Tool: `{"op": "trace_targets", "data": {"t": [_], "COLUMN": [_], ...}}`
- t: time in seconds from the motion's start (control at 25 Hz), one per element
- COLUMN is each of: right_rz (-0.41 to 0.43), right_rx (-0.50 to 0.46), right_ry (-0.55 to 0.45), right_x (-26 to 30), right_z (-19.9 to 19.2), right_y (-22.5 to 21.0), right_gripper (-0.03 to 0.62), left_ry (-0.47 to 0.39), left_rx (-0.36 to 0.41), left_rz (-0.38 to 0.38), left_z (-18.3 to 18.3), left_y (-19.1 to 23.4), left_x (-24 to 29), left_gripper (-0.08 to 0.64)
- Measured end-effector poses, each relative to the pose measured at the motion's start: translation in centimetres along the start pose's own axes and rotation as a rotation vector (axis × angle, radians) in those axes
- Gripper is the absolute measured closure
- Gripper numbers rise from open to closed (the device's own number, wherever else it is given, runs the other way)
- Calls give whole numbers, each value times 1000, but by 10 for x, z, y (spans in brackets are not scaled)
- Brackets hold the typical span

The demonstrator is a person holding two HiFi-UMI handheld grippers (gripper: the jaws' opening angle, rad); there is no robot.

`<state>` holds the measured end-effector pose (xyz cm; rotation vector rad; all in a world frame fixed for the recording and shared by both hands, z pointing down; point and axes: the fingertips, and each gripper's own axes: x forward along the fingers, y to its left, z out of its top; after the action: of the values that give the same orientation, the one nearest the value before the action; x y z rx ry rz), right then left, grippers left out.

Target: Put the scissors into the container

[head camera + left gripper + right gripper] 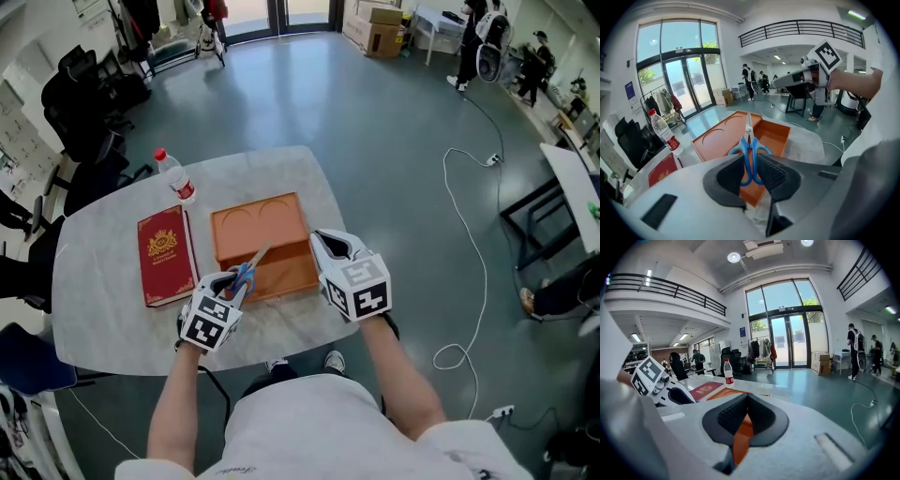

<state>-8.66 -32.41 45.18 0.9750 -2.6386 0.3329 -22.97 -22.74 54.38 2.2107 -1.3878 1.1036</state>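
Clamping scissors [749, 137]: left gripper [750, 161] | right gripper [746, 399]: jaws together, own view

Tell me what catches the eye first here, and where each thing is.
Blue-handled scissors, clamped in the left gripper, point over the orange container at the middle of the pale table, while the right gripper pinches the container's right edge. A red book lies left of the container, with a water bottle standing at the book's far end.
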Motion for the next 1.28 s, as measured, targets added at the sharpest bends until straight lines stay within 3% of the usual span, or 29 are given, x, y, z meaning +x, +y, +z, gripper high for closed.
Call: {"op": "trace_targets", "data": {"t": [0.32,0.56,0.92,1.28], "right_rz": [-75,-127,-200,-240], "right_rx": [30,53,80,95], "right_ry": [0,4,12,14], "right_x": [5,2,-12,-24], "right_z": [-2,-9,-18,-24], "right_y": [-1,-5,-15,-17], "right_gripper": [588,588,588,588], "left_ry": [30,64,93,163], "left_rx": [154,224,279,344], "left_rz": [-93,-155,-207,-198], "left_z": [2,1,-1,-5], "left_y": [1,-4,-12,-15], "left_x": [15,29,47,64], "left_gripper": [477,477,477,477]}}
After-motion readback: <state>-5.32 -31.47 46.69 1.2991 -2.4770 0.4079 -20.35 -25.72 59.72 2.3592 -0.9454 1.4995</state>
